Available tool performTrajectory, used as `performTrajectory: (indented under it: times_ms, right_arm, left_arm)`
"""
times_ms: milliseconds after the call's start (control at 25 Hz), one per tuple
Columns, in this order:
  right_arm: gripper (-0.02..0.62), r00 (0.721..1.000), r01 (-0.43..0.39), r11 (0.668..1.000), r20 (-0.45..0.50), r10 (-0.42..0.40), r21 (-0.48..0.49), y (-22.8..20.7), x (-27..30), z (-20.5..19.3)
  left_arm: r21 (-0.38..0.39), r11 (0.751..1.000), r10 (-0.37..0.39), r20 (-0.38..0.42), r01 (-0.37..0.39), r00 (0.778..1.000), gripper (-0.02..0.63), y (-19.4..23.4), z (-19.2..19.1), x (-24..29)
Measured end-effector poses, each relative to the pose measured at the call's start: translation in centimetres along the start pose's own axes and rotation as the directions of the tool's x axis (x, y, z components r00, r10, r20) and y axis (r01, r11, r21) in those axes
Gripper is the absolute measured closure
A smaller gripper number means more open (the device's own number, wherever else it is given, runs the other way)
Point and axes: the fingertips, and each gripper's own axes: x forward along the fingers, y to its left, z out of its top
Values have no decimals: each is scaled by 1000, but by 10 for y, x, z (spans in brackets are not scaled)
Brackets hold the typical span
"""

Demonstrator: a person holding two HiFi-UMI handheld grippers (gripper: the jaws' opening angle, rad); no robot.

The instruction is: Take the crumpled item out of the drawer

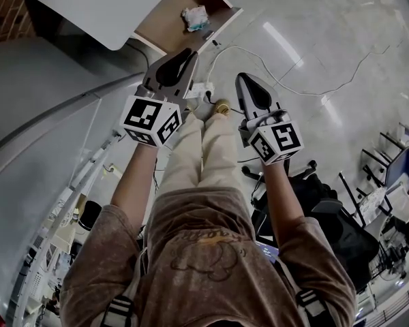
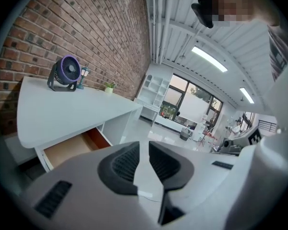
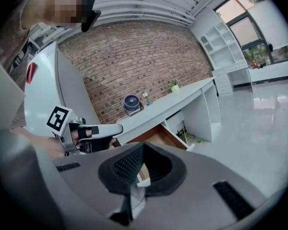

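Desk [image 1: 102,5] top overhangs the open drawer [image 1: 165,24]. Left claw [image 1: 189,55] is a narrow slit and empty. Right claw [image 1: 243,78] is closed and empty. Both are well short of the drawer. The crumpled item [image 1: 195,18] lies inside it. Risk: a claw this narrow shoves it deeper or clips the desk edge.

White bench [image 2: 72,111] carries a purple fan [image 2: 67,72] and a small potted plant [image 2: 109,86] by the brick wall [image 2: 96,37]; its open drawer [image 1: 170,19] holds a crumpled item [image 1: 195,18].
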Motion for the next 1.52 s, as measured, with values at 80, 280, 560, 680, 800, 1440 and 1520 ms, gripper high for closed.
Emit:
performTrajectory:
  times_ms: [80, 280, 560, 680, 800, 1440, 1520]
  right_arm:
    - [598, 1000, 4, 1000, 0, -4, 0, -2, -1, 1]
    - [598, 1000, 10, 1000, -4, -10, -2, -8, -3, 2]
    - [598, 1000, 12, 1000, -8, -12, 0, -12, -4, 2]
    - [598, 1000, 12, 1000, -13, -12, 5, -13, -6, 0]
    - [598, 1000, 16, 1000, -16, -16, 4, -13, -6, -1]
    - [598, 998, 54, 998, -18, -54, 22, -16, -28, -1]
    - [598, 998, 62, 998, -22, -61, 24, -18, -32, -2]
  left_arm:
    - [-7, 1000, -7, 4, 7, 1000, 527, -2, 1, 1]
    - [-18, 1000, -10, -1, 10, 1000, 461, -2, 0, 4]
    - [-38, 999, -23, -8, 22, 1000, 364, 0, -2, 8]
    - [-51, 999, -15, -8, 14, 1000, 294, 1, -3, 12]
    - [-55, 998, -3, -18, 2, 1000, 245, 6, -6, 16]
    - [-13, 995, 94, -175, -97, 980, 204, 70, -56, 70]
    - [3, 995, 103, -201, -104, 974, 204, 78, -63, 80]
